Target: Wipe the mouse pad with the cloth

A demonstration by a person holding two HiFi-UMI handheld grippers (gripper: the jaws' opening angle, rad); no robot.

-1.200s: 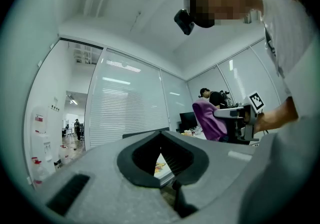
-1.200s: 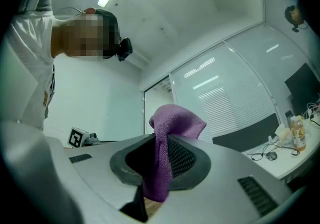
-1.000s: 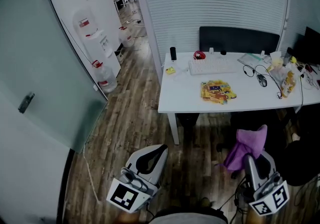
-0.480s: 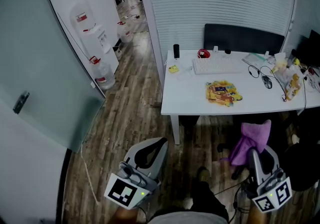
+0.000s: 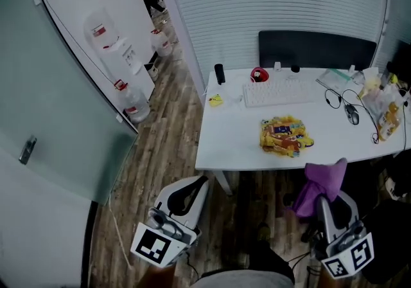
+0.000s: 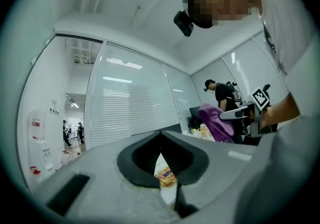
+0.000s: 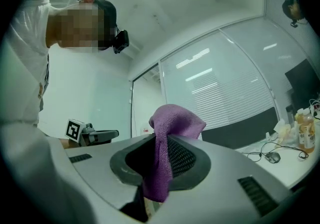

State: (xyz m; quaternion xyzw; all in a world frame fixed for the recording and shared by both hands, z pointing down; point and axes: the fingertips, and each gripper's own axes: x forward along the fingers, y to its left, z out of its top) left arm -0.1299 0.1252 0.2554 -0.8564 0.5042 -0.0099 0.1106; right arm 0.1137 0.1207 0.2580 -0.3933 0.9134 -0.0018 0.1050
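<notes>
While clamped, cloth (image 7: 162, 163) upright lengthwise

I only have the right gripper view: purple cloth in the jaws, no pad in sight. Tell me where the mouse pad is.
Observer: In the head view the colourful mouse pad lies on the white desk, on the near side of the keyboard.
Operator: Report anything lying on it.
Observer: Nothing that I can see. The mouse sits apart from it, off to its right.
Operator: Give me the other gripper's state.
Observer: In its own view the left gripper is shut, with nothing between its jaws.
</notes>
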